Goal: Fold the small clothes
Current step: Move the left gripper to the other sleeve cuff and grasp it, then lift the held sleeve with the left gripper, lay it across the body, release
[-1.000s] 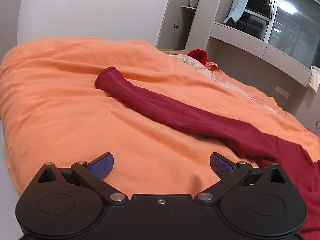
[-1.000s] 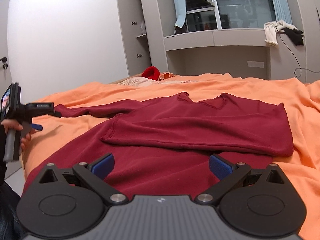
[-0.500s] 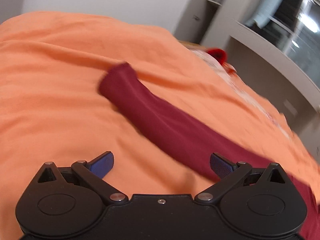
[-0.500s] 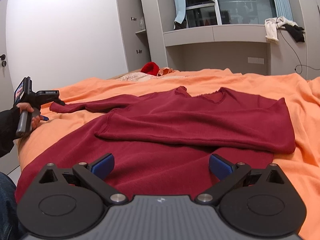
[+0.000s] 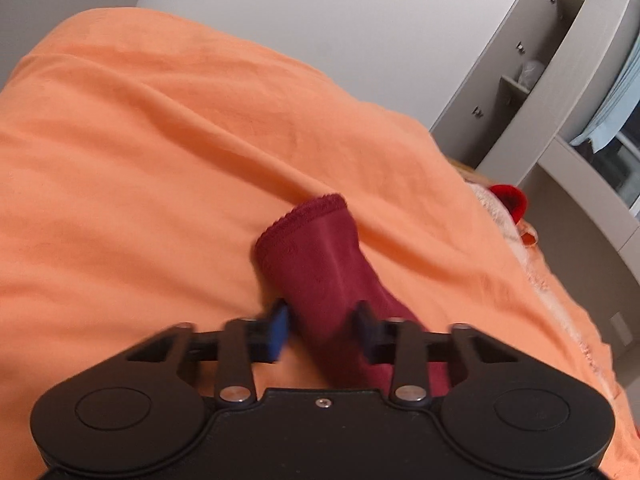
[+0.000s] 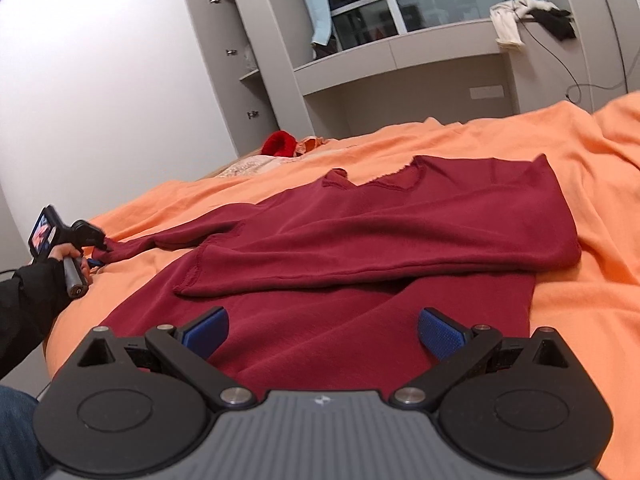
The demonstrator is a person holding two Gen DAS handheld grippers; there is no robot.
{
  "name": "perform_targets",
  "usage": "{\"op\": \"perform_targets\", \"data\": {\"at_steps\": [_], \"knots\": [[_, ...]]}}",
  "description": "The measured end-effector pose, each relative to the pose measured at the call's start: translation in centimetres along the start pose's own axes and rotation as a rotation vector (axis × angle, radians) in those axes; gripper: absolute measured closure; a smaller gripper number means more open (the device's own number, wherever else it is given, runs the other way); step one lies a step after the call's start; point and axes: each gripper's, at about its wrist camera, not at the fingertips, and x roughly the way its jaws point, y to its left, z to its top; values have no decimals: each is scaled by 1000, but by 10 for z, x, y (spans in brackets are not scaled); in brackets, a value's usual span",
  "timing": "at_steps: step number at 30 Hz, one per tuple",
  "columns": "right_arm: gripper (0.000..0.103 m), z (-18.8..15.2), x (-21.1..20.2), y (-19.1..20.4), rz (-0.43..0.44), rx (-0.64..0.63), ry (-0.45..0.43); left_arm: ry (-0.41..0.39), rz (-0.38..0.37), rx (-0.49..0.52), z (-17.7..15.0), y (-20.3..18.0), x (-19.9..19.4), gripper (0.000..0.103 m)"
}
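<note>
A dark red long-sleeved top (image 6: 380, 240) lies on the orange bed cover (image 6: 580, 184), one sleeve folded across its body. Its other sleeve (image 5: 324, 264) stretches out to the left. My left gripper (image 5: 322, 330) straddles this sleeve just behind the cuff, jaws partly closed, pads at the cloth's sides. In the right wrist view it (image 6: 94, 254) sits at the sleeve end. My right gripper (image 6: 322, 330) is open and empty above the top's lower part.
A red item (image 6: 278, 144) and pale patterned cloth (image 5: 508, 220) lie at the head of the bed. Grey cupboards (image 6: 240, 68) and a window ledge (image 6: 400, 52) with clothes on it stand behind. The bed's left edge is by my left hand.
My left gripper has moved forward along the sleeve to just behind its cuff and its jaws have narrowed around it. My right gripper has stayed open over the top, tilting slightly.
</note>
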Motion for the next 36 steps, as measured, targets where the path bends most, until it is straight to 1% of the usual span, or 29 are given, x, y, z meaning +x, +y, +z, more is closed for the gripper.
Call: {"op": "perform_targets", "data": {"at_steps": [1, 3, 5, 7, 9, 13, 16, 18, 20, 22, 24, 26, 29, 32, 36], "knots": [[0, 0, 0, 0, 0, 2, -4, -9, 1, 13, 1, -1, 1, 86], [0, 0, -1, -1, -3, 7, -12, -27, 1, 49, 1, -8, 1, 93], [0, 0, -2, -1, -6, 15, -18, -58, -8, 110, 2, -19, -5, 95], [0, 0, -3, -3, -7, 24, -28, -96, -40, 186, 3, -35, -14, 96], [0, 1, -5, -4, -11, 32, -38, -143, -101, 265, 5, -55, -31, 96], [0, 3, -8, -3, -20, 39, -58, -224, -257, 394, 5, -98, -76, 96], [0, 5, -11, -2, -32, 37, -68, -264, -367, 481, -3, -132, -119, 96], [0, 7, -13, -2, -65, 35, -77, -290, -443, 539, -15, -152, -149, 96], [0, 11, -18, -4, -89, 45, -92, -319, -518, 594, -32, -172, -180, 97], [0, 14, -24, -9, -97, 66, -111, -346, -590, 626, -51, -188, -208, 96], [0, 18, -31, -14, -103, 81, -131, -365, -668, 655, -75, -206, -239, 97], [0, 22, -38, -17, -117, 89, -154, -370, -725, 701, -104, -226, -262, 96], [0, 32, -47, -23, -149, 81, -152, -334, -786, 749, -146, -247, -289, 97], [0, 41, -59, -32, -206, 81, -179, -271, -836, 752, -192, -258, -304, 96], [0, 51, -74, -48, -245, 127, -222, -153, -881, 772, -249, -263, -299, 96]]}}
